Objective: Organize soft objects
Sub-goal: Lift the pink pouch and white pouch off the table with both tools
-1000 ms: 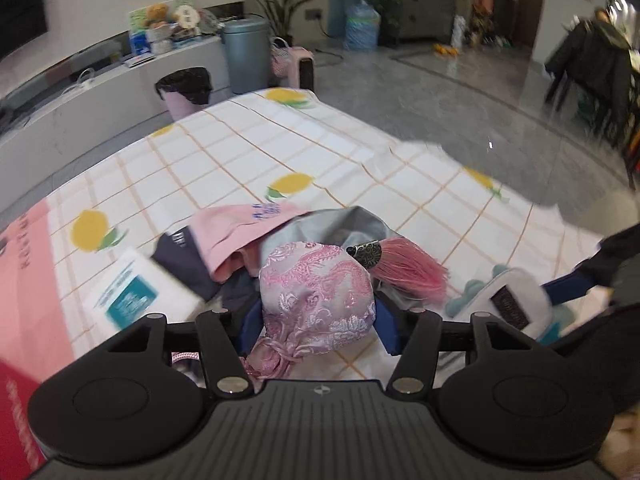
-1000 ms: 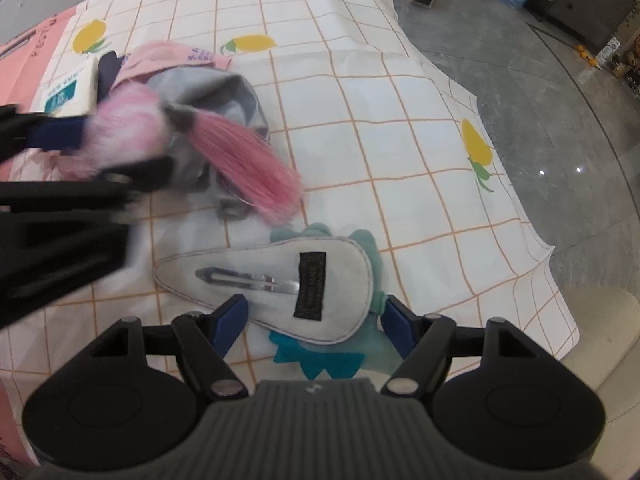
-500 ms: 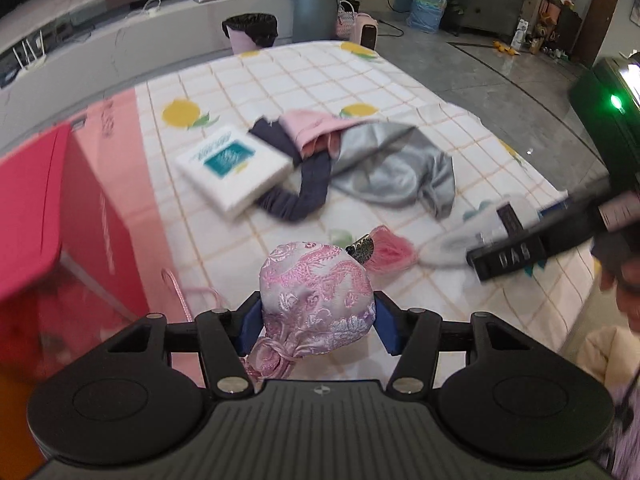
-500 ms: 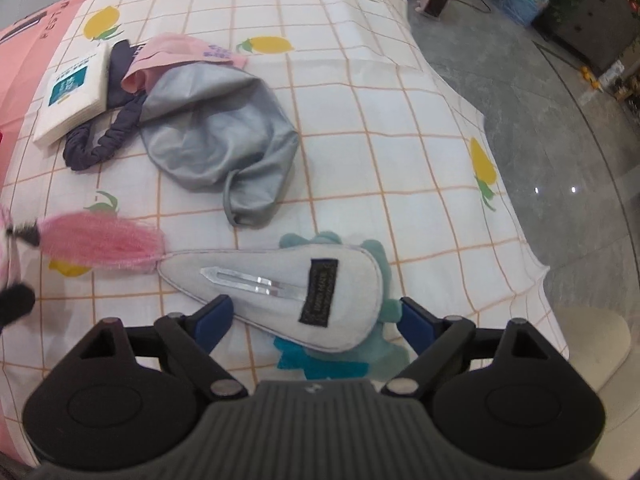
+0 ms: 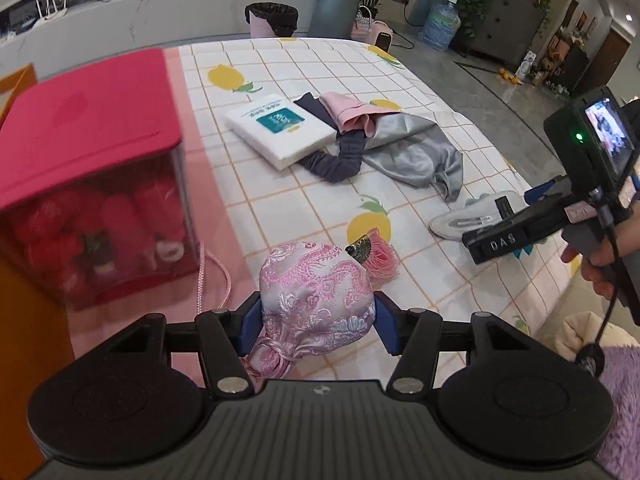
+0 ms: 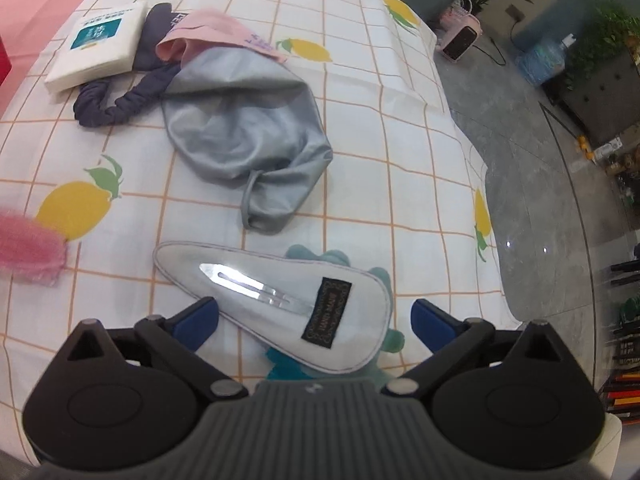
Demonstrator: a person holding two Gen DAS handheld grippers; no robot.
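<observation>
My left gripper (image 5: 318, 326) is shut on a pink brocade pouch (image 5: 316, 300) with a pink tassel (image 5: 378, 258), held above the table's near edge. A red-lidded clear box (image 5: 86, 184) stands to its left. My right gripper (image 6: 314, 318) is open, its blue pads either side of a large white felt hair clip (image 6: 280, 298) that lies on a teal plush shape (image 6: 316, 258); the right gripper also shows in the left wrist view (image 5: 532, 222). A grey satin bonnet (image 6: 244, 128), a pink cloth (image 6: 212, 32) and a dark scrunched headband (image 6: 120, 100) lie further back.
A white tissue pack (image 5: 280, 128) lies mid-table on the lemon-print cloth (image 5: 304, 68). A pink cord (image 5: 212, 276) trails beside the box. The table edge drops to a grey floor on the right (image 6: 532, 200). A purple fuzzy item (image 5: 624, 396) sits at the lower right.
My left gripper has swung left with the pouch, bringing the red box into view. My right gripper has opened wider and dropped closer over the hair clip.
</observation>
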